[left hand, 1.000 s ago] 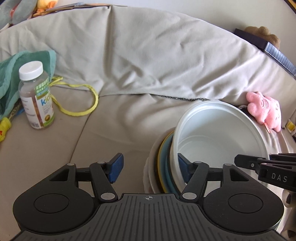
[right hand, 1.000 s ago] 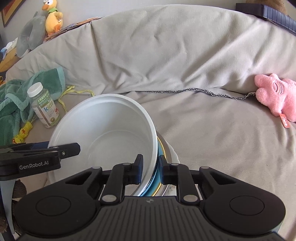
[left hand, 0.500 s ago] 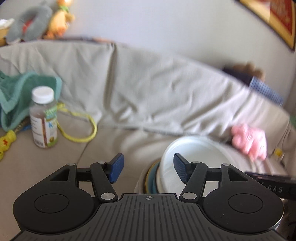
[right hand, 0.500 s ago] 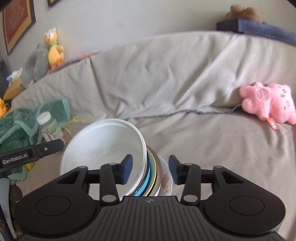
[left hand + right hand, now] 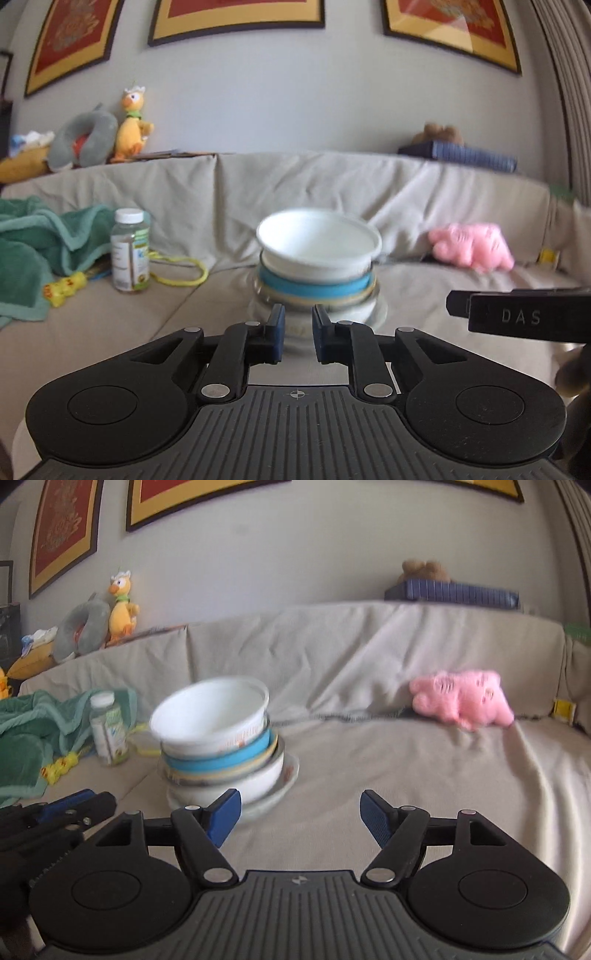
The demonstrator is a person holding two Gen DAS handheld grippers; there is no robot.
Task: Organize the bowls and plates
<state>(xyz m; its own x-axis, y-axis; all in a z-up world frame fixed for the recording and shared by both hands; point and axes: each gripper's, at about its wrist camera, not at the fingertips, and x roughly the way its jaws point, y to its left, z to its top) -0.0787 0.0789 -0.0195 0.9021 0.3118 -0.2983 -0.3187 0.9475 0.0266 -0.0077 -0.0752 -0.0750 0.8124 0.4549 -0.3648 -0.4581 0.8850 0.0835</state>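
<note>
Stack of bowls and plates point(image 5: 221, 746) sits on beige-covered sofa point(image 5: 406, 775), framed pictures point(image 5: 236, 18) on grey wall behind. Left gripper point(image 5: 297, 334) just closing, narrow gap, empty. Right gripper point(image 5: 301, 821) just opening, jaws apart, empty.

The bowls point(image 5: 218, 738) look smooth and glossy like glazed ceramic, on a couch point(image 5: 406, 775) draped in matt beige cloth. The bottle point(image 5: 130, 251) is clear plastic, the towel point(image 5: 40, 243) rough green terry, the pig point(image 5: 461, 698) pink plush.
</note>
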